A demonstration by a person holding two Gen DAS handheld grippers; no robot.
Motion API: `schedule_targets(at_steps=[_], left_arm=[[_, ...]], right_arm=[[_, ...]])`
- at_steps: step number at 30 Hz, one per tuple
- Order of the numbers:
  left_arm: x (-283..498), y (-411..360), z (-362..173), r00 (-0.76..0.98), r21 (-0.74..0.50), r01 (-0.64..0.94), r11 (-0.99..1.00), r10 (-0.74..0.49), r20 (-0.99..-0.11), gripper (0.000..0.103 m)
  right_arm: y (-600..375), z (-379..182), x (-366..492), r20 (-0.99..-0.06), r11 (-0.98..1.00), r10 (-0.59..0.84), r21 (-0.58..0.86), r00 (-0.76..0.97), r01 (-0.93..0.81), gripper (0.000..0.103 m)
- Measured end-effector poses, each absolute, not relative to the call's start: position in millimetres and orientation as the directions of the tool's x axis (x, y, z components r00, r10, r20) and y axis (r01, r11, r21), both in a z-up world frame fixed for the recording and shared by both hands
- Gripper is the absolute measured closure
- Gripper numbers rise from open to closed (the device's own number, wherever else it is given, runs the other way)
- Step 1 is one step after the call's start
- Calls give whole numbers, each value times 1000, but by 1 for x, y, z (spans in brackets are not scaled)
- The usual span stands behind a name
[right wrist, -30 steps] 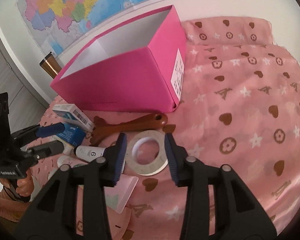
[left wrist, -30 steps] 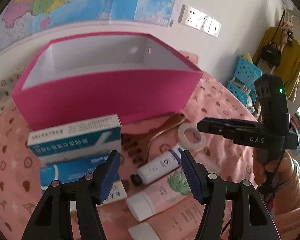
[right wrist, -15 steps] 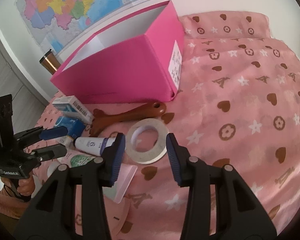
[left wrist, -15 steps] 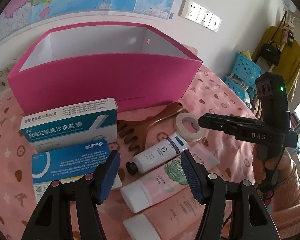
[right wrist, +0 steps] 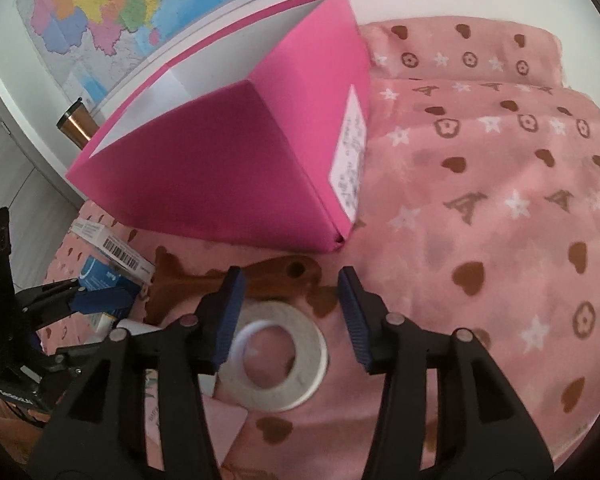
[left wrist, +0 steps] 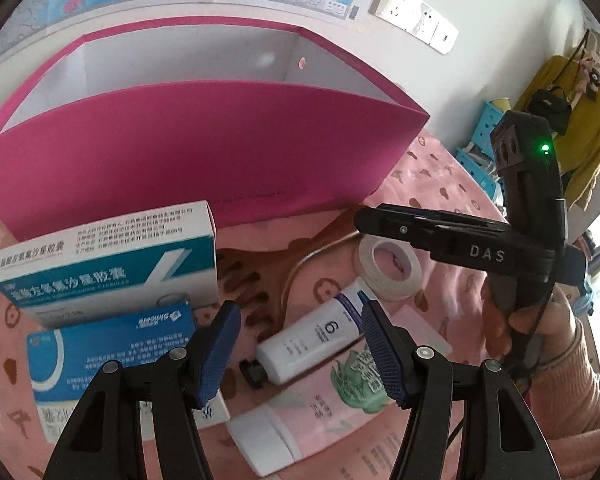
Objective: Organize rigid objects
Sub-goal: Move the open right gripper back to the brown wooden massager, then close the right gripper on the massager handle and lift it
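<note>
Two hand-held grippers hover over a pink cloth [right wrist: 480, 216] printed with brown hearts and white stars. Nearest the left gripper [left wrist: 300, 354], half open and holding nothing, lies a white tube marked 6 [left wrist: 316, 334]; beside it sit two blue-and-white medicine boxes [left wrist: 108, 264]. Only the right wrist view shows the white tape roll [right wrist: 276, 354] between the opening jaws of the right gripper [right wrist: 290, 316], seemingly untouched. Beyond stand a brown wooden comb [right wrist: 276, 274], an open magenta cardboard box [right wrist: 228, 160], then a wall map [right wrist: 100, 4].
</note>
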State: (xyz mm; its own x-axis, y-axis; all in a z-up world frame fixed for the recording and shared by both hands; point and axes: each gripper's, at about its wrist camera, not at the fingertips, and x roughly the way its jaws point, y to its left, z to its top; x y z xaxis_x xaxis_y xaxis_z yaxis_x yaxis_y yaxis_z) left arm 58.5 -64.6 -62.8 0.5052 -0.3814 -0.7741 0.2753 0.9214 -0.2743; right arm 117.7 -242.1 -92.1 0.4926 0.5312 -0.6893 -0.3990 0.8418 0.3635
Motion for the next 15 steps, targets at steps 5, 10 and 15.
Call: schedule_targets(at_steps=[5,10,15], left_arm=[[68,-67,-71,491,-251,261,932,-352,-797,39],[73,-65,-71,488,-255,265,930,-357,-796,38],[75,-65,-72,491,-238,266,934,-344,-801,38]], right_arm=[[-235,-92,118,-679,824,556,374,480,-425,50],[-245,-87,112,-630,795,603,430,489,-428,50],[-257,-66,94,-489,708,706,496,511,-504,45]])
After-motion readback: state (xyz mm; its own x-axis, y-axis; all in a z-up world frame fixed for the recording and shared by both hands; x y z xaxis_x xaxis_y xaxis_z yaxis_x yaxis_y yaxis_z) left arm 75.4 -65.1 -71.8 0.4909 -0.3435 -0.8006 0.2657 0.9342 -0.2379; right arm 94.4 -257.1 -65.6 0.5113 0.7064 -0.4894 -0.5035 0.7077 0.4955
